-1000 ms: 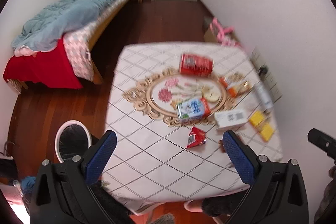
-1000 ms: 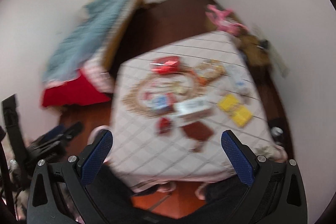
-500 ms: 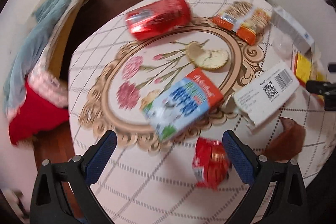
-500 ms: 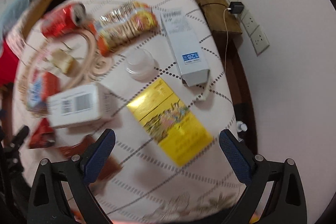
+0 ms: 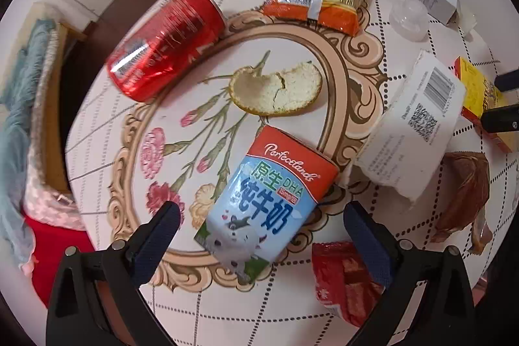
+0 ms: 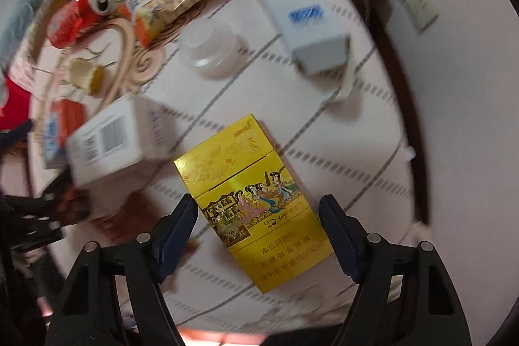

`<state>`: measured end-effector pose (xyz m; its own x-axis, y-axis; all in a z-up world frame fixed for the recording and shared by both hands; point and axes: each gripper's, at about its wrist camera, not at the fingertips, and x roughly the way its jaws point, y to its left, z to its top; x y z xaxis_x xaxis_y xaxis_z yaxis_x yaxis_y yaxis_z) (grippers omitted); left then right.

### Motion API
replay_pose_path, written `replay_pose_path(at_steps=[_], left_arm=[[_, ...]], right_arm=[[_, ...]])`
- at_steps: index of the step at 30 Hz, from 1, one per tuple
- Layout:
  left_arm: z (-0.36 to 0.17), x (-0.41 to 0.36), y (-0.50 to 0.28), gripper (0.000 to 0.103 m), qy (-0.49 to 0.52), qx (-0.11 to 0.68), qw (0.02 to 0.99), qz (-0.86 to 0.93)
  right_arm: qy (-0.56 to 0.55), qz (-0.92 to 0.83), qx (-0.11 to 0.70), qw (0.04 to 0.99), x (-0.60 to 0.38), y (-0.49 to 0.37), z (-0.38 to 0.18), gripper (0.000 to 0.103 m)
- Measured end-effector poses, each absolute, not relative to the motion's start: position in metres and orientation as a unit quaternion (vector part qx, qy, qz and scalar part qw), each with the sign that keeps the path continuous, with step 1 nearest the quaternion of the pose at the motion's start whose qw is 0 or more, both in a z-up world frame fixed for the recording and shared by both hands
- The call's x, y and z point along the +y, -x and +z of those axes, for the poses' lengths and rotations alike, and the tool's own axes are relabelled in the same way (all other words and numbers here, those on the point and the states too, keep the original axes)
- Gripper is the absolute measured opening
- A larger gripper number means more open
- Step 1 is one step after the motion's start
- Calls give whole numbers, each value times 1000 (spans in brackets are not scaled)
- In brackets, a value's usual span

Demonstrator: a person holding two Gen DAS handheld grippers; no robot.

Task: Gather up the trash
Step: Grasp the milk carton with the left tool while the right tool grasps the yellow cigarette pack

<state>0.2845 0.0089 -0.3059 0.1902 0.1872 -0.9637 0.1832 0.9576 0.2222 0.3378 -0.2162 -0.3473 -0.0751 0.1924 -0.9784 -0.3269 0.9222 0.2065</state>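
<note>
Trash: 1 milk carton (image 5: 264, 206), 1 can (image 5: 165, 44)

Both grippers spread wide, pointing down and forward.

The left gripper (image 5: 261, 218) holds its two blue-padded fingers (image 5: 155, 244) far apart, nothing pinched between them. The right gripper (image 6: 258, 209) is likewise wide, its fingertips (image 6: 337, 235) level with each other and not pressing on anything. The dark tips of the right gripper also show at the right edge of the left wrist view.

"Perfectlands", "DHA" on the milk carton (image 5: 264, 203)
</note>
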Motion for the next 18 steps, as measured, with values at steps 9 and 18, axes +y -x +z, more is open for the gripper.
replay_pose_path(at_steps=[9,18], left_arm=[[-307,23,-288,63,-94,645,758,2],[-306,76,-271,62,10,643,758,104]], right_arm=[[155,204,675,692,-194,-318,-354,80],[86,174,681,706,-205,-318,-351,73]])
